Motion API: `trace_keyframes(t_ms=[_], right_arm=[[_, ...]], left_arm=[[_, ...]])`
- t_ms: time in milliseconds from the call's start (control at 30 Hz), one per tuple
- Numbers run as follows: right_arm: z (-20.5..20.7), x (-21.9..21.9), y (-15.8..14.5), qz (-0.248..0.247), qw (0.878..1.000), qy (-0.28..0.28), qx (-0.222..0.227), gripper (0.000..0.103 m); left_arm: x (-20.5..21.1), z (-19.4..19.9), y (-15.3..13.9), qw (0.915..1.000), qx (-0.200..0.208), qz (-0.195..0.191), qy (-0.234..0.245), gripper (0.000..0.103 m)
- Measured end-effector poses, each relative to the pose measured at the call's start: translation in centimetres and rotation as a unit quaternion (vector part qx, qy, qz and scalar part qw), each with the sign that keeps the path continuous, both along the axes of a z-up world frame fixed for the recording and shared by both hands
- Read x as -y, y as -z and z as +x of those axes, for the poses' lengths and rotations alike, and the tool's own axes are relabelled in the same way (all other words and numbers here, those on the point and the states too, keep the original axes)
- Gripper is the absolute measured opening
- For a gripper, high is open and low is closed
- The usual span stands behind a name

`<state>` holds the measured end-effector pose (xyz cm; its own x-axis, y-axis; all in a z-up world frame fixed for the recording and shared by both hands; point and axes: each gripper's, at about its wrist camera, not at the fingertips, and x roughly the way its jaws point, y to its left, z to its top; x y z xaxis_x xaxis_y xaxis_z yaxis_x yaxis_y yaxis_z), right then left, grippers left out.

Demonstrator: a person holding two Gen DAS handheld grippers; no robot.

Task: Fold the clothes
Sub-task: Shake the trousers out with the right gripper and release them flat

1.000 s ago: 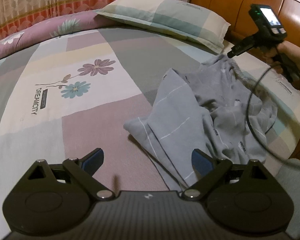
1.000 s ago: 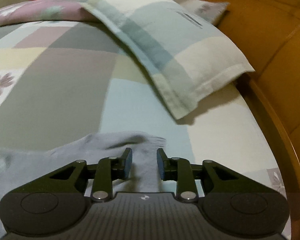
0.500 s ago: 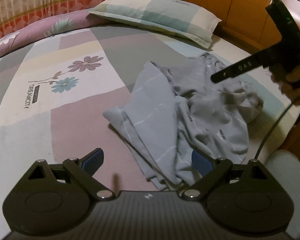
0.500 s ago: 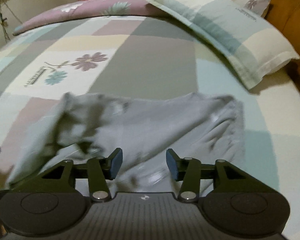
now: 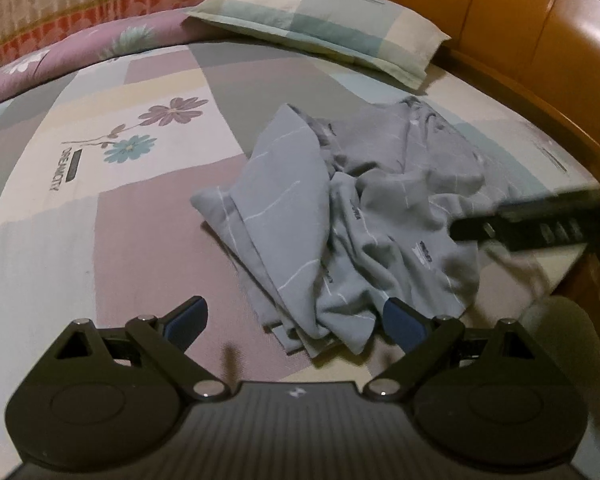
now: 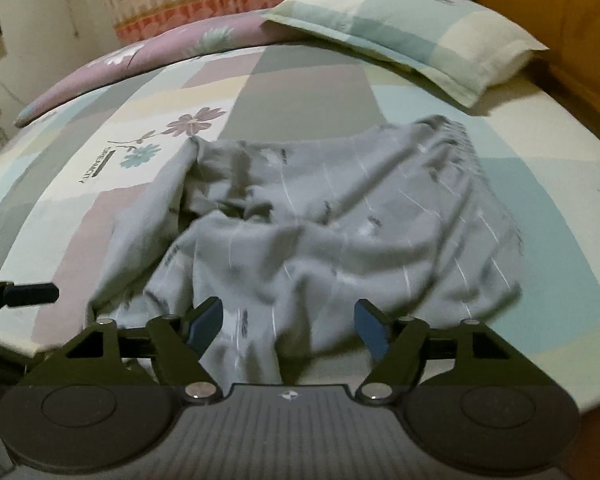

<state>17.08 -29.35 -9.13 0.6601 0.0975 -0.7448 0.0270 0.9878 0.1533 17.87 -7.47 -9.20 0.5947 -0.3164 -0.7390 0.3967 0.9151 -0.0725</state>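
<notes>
Cloth is the whole matter: the grey garment [image 5: 352, 216] lies rumpled on the patchwork bedspread [image 5: 148, 216], toward the bed's near right side, with the pillow [image 5: 324, 24] off at twelve o'clock. The left gripper [image 5: 296, 320] hangs wide apart and empty, the hem just past its right pad at about one o'clock. The right gripper [image 6: 288, 326] is opening, gripping nothing though cloth lies between its pads, likely poised to seek an edge to spread the heap flat.
</notes>
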Motion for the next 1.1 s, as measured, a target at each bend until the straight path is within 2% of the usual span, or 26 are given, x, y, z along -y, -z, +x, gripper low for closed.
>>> trace_keyframes(t_ms=[233, 400, 567, 667, 733, 867, 1100], right_arm=[[-2.2, 0.2, 0.7, 0.019, 1.000, 0.007, -0.008, 0.083], [-2.2, -0.3, 0.6, 0.026, 1.000, 0.000, -0.004, 0.084], [-1.6, -0.5, 0.6, 0.030, 1.000, -0.006, 0.002, 0.085], [-1.2, -0.8, 0.7, 0.037, 0.999, -0.008, 0.002, 0.085], [-1.1, -0.8, 0.8, 0.038, 0.999, -0.008, 0.002, 0.086], [-0.8, -0.8, 1.0, 0.034, 0.999, -0.006, 0.002, 0.086], [-0.1, -0.4, 1.4, 0.036, 0.999, 0.000, -0.002, 0.086]], left_arm=[[1.2, 0.7, 0.5, 0.9998, 0.001, -0.002, -0.019, 0.094], [0.6, 1.9, 0.8, 0.9983, 0.003, 0.011, -0.057, 0.094], [0.4, 2.9, 0.8, 0.9941, 0.029, 0.065, -0.082, 0.094], [0.4, 3.9, 1.0, 0.9962, 0.009, 0.053, -0.068, 0.094], [0.5, 4.5, 1.1, 0.9952, 0.013, 0.066, -0.071, 0.096], [-0.1, 5.8, 0.8, 0.9877, 0.043, 0.120, -0.090, 0.096], [-2.4, 9.0, 0.5, 0.9792, 0.053, 0.162, -0.110, 0.095]])
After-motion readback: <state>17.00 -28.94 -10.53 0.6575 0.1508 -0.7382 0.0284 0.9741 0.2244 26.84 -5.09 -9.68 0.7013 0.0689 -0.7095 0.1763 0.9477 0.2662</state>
